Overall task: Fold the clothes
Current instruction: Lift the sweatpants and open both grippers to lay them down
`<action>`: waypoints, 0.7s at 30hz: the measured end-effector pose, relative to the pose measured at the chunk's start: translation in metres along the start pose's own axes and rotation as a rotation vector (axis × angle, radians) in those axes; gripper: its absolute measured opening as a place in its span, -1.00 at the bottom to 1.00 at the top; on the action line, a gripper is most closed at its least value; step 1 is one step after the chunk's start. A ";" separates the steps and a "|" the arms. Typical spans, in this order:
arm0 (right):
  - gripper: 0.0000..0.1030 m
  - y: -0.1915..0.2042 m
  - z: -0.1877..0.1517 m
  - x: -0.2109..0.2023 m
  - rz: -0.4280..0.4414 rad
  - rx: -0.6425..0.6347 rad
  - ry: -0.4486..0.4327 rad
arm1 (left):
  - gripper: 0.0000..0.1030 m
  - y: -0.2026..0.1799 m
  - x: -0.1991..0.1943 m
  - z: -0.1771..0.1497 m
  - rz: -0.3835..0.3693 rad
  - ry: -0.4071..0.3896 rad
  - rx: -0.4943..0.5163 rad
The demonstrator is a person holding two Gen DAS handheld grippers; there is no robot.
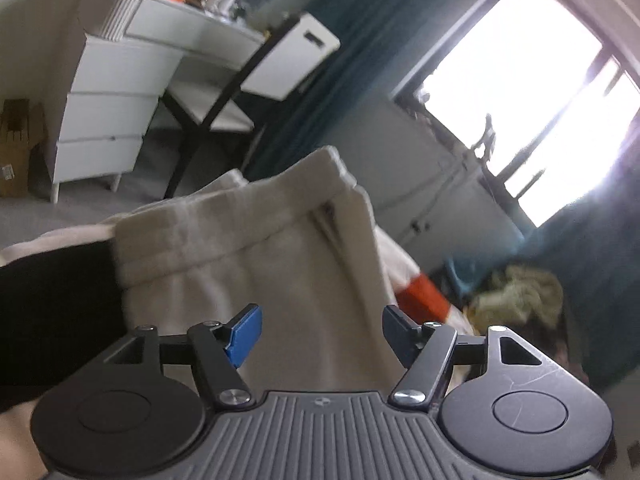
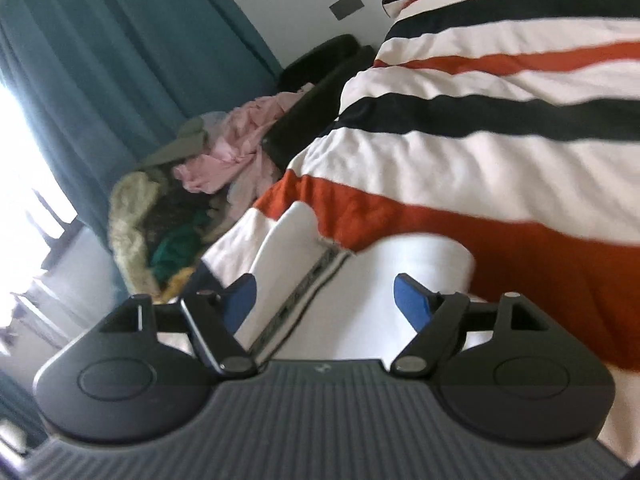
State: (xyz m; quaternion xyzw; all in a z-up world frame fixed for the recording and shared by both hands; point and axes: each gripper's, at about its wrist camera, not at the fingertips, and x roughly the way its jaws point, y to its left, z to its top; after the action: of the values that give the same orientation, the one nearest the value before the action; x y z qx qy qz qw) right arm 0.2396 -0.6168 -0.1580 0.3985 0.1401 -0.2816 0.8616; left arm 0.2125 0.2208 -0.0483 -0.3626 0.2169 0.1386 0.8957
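Observation:
A cream-white garment (image 1: pixel 240 240) with a ribbed band along its top lies on the striped duvet (image 2: pixel 480 152). My left gripper (image 1: pixel 322 320) hangs just over it, open, blue pads wide apart and clear of the cloth. In the right wrist view the same white garment (image 2: pixel 424 264) shows a dark-edged seam strip (image 2: pixel 304 292) running between folded layers. My right gripper (image 2: pixel 325 286) is open above that strip, with the cloth lying under the gap and neither pad pressing on it.
A heap of unfolded clothes (image 2: pixel 224 148) lies beside the bed, also seen as a yellowish pile (image 1: pixel 520 292). A white desk with drawers (image 1: pixel 112 92), a chair (image 1: pixel 280 60), a cardboard box (image 1: pixel 16 148), teal curtains (image 2: pixel 120 60) and a bright window (image 1: pixel 520 80) stand beyond.

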 end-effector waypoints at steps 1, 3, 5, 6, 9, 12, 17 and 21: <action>0.51 -0.008 -0.005 -0.010 0.014 0.022 0.012 | 0.38 0.007 -0.008 0.001 -0.015 0.022 -0.001; 0.51 -0.024 -0.014 -0.029 0.042 0.065 0.037 | 0.50 0.020 -0.025 0.003 -0.038 0.044 0.015; 0.50 -0.033 -0.028 -0.034 0.067 0.097 0.092 | 0.58 0.030 -0.036 0.007 -0.033 0.072 0.018; 0.49 -0.038 -0.035 -0.036 0.079 0.113 0.120 | 0.58 0.038 -0.039 0.009 -0.028 0.093 -0.009; 0.49 -0.045 -0.055 -0.036 0.107 0.141 0.194 | 0.58 0.057 -0.033 0.013 0.022 0.193 -0.031; 0.47 -0.044 -0.068 -0.026 0.139 0.162 0.215 | 0.57 0.066 -0.017 0.009 0.084 0.246 -0.003; 0.49 -0.038 -0.071 0.000 0.154 0.189 0.154 | 0.46 0.072 0.006 -0.003 -0.016 0.217 -0.060; 0.40 -0.037 -0.063 0.027 0.116 0.219 0.067 | 0.15 0.066 0.024 -0.005 0.073 0.124 -0.031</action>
State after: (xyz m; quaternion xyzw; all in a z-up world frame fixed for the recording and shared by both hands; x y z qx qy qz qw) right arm 0.2385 -0.5981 -0.2337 0.5067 0.1138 -0.2313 0.8227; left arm 0.2047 0.2659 -0.1022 -0.3763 0.2829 0.1518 0.8691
